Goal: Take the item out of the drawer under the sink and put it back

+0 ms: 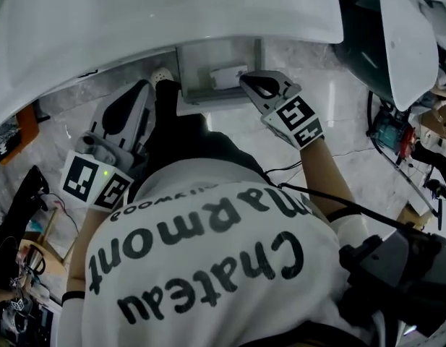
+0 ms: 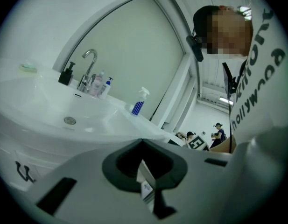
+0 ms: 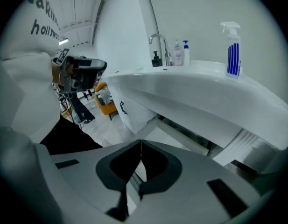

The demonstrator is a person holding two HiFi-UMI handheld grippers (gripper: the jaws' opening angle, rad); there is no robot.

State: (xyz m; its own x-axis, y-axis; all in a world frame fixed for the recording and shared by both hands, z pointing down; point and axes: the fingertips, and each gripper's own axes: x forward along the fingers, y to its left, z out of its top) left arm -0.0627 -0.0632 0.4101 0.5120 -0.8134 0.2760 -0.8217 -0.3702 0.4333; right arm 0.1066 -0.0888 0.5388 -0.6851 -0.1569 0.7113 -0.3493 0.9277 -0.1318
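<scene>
From the head view, the drawer (image 1: 201, 92) stands out from under the white sink (image 1: 172, 20), and a small white thing (image 1: 228, 76) shows in it. My right gripper (image 1: 246, 80) hangs just right of that white thing with its jaws together; in its own view its tips (image 3: 141, 141) meet and hold nothing. My left gripper (image 1: 146, 87) is left of the drawer, near the sink's rim. In its own view its tips (image 2: 143, 141) also meet, level with the basin (image 2: 69, 111). Nothing is gripped by either.
A tap (image 2: 90, 66), a black dispenser (image 2: 66, 73), small bottles (image 2: 101, 85) and a blue spray bottle (image 3: 233, 50) stand on the sink top. The white cabinet (image 3: 127, 111) has a dark handle. The person's white shirt (image 1: 208, 251) fills the lower head view. Cables (image 1: 396, 136) lie on the floor at right.
</scene>
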